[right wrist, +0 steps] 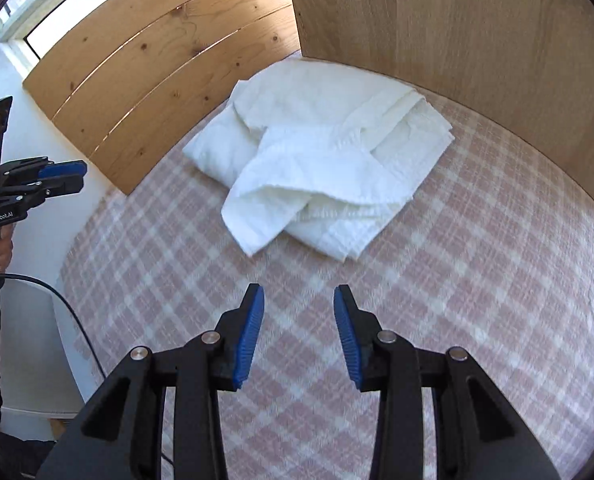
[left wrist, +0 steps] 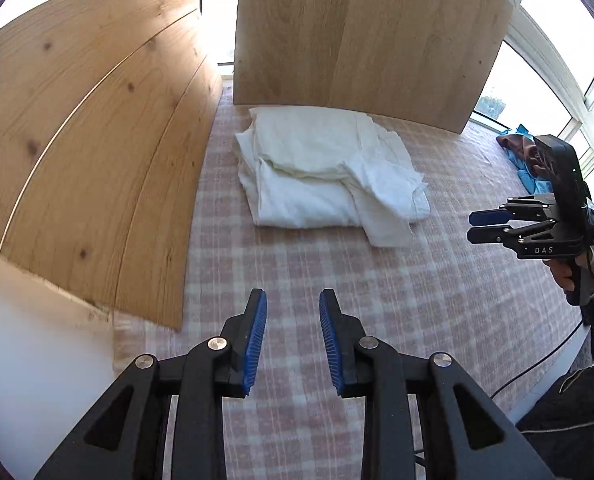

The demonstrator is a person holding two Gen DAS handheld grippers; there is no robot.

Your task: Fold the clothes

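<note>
White garment (left wrist: 329, 172) is lying folded, one loose flap hanging out, on the checked bed (left wrist: 377, 300) near the wooden boards (left wrist: 361, 36). Left tool (left wrist: 293, 336) and right tool (right wrist: 299, 332) are hovering apart, empty; folding is looking nearly finished.

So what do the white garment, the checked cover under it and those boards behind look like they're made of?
White garment: soft woven cloth, probably cotton, matte, with a crinkled texture and limp folds. Checked cover: woven fabric, pink and cream plaid, matte. Slatted board: knotty, pine-like wood with visible knots and grain. Smooth panel: oak-look wood or veneer; which one is unclear.
</note>
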